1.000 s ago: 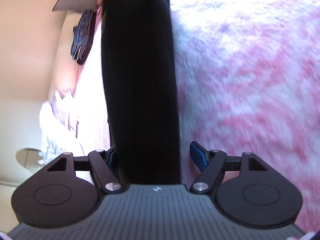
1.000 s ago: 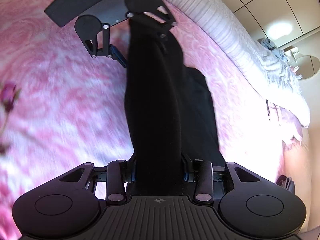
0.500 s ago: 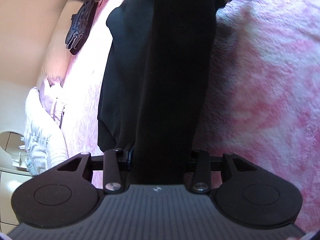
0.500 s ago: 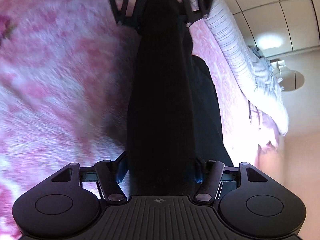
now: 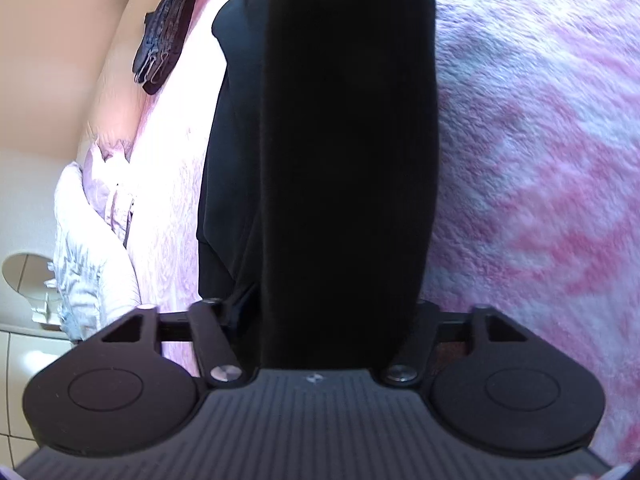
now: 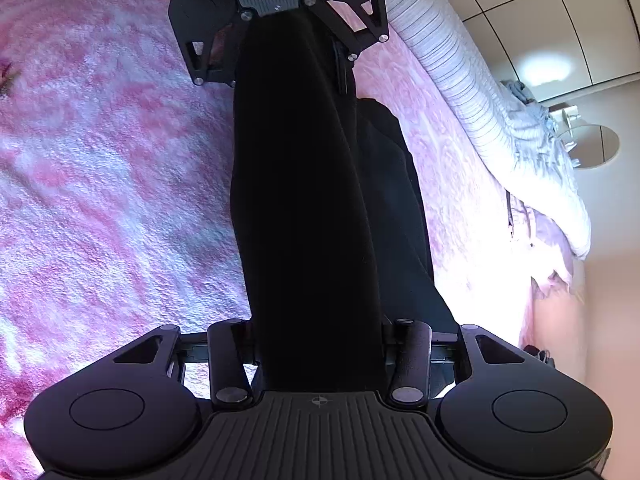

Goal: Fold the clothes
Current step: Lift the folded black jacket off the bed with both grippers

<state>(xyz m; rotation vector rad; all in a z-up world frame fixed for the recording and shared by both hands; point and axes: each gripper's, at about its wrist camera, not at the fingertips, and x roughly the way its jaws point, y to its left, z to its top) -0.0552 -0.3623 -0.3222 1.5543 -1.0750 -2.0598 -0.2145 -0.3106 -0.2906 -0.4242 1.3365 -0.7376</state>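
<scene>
Two tools, left tool [image 5: 340, 320] easing apart, right tool [image 6: 320, 340] closing, flank your one black garment [image 6: 308, 200] over one pink bed [image 6: 100, 180].

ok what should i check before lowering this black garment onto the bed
1. long black fabric garment between left hand-held gripper jaws, which are opening: ok
2. garment between right hand-held gripper jaws, which are closing: ok
3. pads pressing cloth: cannot tell, cloth hides them
4. garment hanging untwisted between grippers: ok
5. folded dark clothes pile away from garment: ok
6. garment's lower layer lying flat: cannot tell
</scene>
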